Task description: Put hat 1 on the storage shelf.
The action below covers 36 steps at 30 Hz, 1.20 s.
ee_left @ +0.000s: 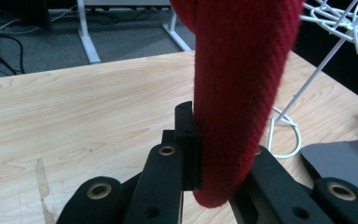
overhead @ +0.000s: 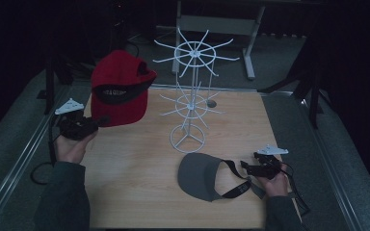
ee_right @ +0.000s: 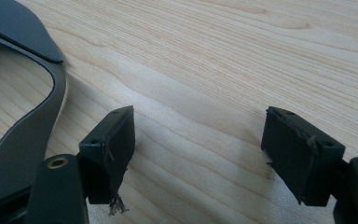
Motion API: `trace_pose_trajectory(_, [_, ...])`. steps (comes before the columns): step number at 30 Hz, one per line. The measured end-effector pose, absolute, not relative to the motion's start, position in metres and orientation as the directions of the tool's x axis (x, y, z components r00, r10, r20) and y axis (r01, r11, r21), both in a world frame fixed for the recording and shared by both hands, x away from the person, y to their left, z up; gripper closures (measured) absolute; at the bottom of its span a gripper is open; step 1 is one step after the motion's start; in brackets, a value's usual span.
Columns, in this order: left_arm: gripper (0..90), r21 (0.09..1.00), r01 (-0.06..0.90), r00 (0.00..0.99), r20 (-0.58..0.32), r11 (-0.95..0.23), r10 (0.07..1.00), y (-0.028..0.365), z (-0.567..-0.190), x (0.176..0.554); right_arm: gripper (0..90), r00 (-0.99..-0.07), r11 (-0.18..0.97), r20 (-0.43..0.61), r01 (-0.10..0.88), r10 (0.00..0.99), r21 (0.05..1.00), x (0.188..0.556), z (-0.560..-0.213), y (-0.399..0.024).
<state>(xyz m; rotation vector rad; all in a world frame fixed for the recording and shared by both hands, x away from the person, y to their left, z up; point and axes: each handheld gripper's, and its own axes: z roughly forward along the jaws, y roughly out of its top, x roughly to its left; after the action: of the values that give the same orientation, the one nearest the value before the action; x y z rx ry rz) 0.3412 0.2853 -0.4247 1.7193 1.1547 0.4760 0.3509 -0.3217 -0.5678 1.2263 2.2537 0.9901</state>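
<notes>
At the left of the frame, the left hand-held gripper (overhead: 94, 122) is clamping the brim of a red cap (overhead: 119, 86) and lifting it off the bench (overhead: 139, 168), with the white wire rack (overhead: 191, 96) at centre carrying nothing as yet. At lower right, the right hand-held gripper (overhead: 248, 167) is gaping empty beside a grey visor (overhead: 200, 175) lying flat, so both hangings are judged outstanding.

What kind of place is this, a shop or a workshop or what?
Probably a lab or recording setup rather than a shop. A wooden table stands in a dark room with grey carpet, a white wire rack on it holds no hats, and a person handles a red cap and a grey visor with hand-held grippers.
</notes>
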Motion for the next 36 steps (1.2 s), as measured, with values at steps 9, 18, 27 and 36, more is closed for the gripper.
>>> trace_pose_trajectory(9, [86.0, 0.885, 0.462, 0.476, -0.193, -0.057, 0.858, 0.284, -0.419, 0.341, 25.7, -0.541, 0.368, -0.004, 0.566, 0.841, 0.738, 0.351, -0.568, -0.322])
trace_pose_trajectory(18, [86.0, 0.896, 0.442, 0.481, -0.190, -0.049, 0.856, 0.281, -0.411, 0.340, 25.8, -0.543, 0.370, -0.006, 0.564, 0.840, 0.738, 0.351, -0.568, -0.322])
trace_pose_trajectory(27, [85.9, 0.902, 0.430, 0.477, -0.186, -0.043, 0.859, 0.282, -0.406, 0.340, 25.8, -0.542, 0.369, -0.006, 0.564, 0.840, 0.739, 0.351, -0.568, -0.322])
trace_pose_trajectory(36, [85.9, 0.907, 0.420, 0.476, -0.184, -0.038, 0.860, 0.281, -0.402, 0.339, 25.8, -0.543, 0.369, -0.006, 0.564, 0.840, 0.739, 0.351, -0.568, -0.322])
